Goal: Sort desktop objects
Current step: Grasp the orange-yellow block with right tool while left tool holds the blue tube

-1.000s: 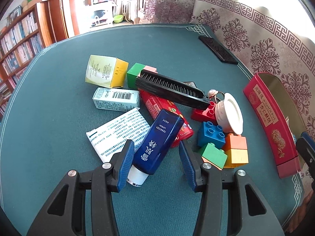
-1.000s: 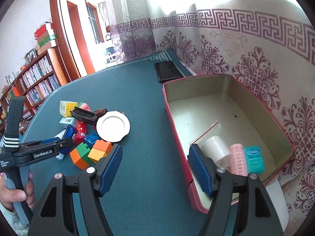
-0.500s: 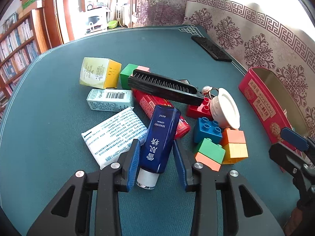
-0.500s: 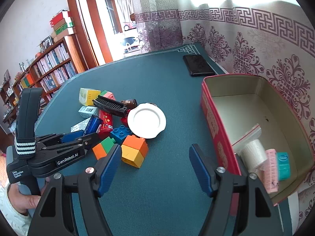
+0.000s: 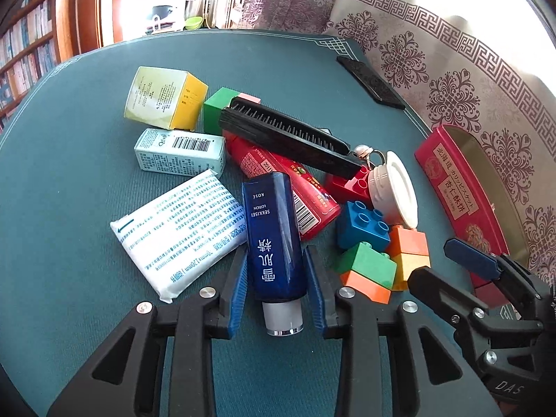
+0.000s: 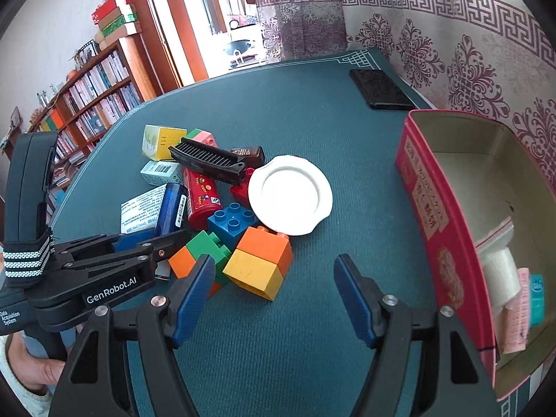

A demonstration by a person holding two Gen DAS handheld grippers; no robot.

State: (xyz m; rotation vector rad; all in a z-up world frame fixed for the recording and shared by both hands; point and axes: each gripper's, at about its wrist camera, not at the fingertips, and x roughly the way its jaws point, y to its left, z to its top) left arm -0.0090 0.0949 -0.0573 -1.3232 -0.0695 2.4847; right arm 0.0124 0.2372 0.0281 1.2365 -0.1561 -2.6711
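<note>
While the left gripper [image 5: 276, 290] has just been narrowing its jaws, the pads now press the blue lotion tube [image 5: 274, 232] near its cap, amid the heap. The right gripper [image 6: 274, 295] stands wide and empty over bare cloth, the yellow-orange brick [image 6: 259, 266] just beyond. The red tin [image 6: 429, 215] lies open by the right edge. The green tablecloth [image 6: 288, 111] is clear beyond the heap, up to a phone [image 6: 380, 88] near the far corner. Bookshelves [image 6: 87, 100] line the room.
</note>
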